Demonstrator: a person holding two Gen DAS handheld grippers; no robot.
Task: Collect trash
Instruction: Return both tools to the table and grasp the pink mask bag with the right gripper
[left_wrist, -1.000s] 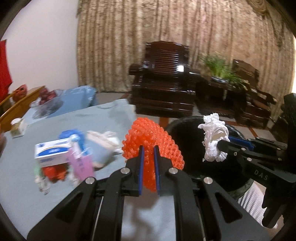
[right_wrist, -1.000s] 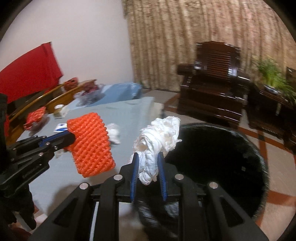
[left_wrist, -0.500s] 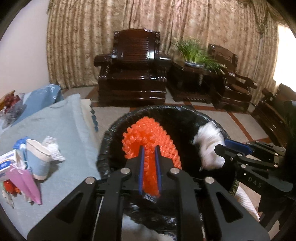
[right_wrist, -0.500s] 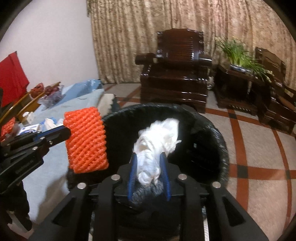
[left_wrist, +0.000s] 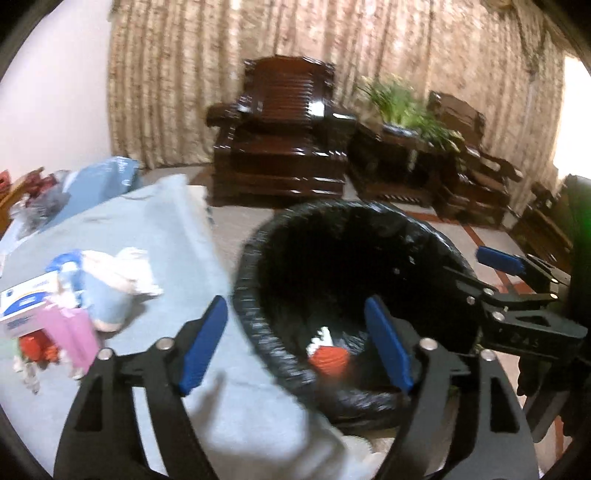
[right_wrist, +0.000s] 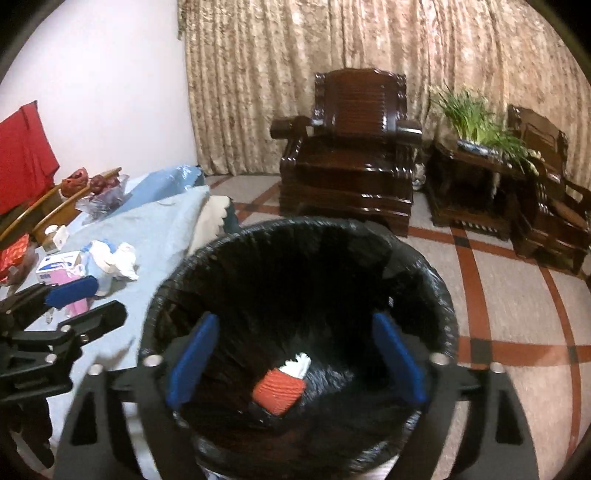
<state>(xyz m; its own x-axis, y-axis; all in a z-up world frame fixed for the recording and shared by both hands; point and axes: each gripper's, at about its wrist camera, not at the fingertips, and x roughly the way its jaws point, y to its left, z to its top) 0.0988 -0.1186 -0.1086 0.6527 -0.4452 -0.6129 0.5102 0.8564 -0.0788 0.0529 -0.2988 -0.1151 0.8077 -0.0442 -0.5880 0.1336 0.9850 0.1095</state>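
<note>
A bin lined with a black bag (left_wrist: 258, 266) (right_wrist: 424, 266) stands beside the table. The orange foam net (right_wrist: 279, 392) (left_wrist: 328, 360) and the white crumpled tissue (right_wrist: 297, 365) lie at its bottom. My left gripper (left_wrist: 295, 345) is open and empty over the bin's left rim. My right gripper (right_wrist: 295, 363) is open and empty above the bin's mouth; it also shows at the right of the left wrist view (left_wrist: 498, 258). More trash sits on the table: a blue paper cup (left_wrist: 103, 295), a white tissue (left_wrist: 136, 269), a pink wrapper (left_wrist: 70, 336) and a white-blue box (left_wrist: 26, 306).
The table has a light blue cloth (left_wrist: 155, 229) (right_wrist: 147, 229). Dark wooden armchairs (right_wrist: 351, 166) and a side table with a green plant (right_wrist: 476, 118) stand by the curtain. The tiled floor (right_wrist: 517, 288) lies to the right of the bin.
Both grippers opened. The orange net and the white tissue dropped from the jaws to the bottom of the bin.
</note>
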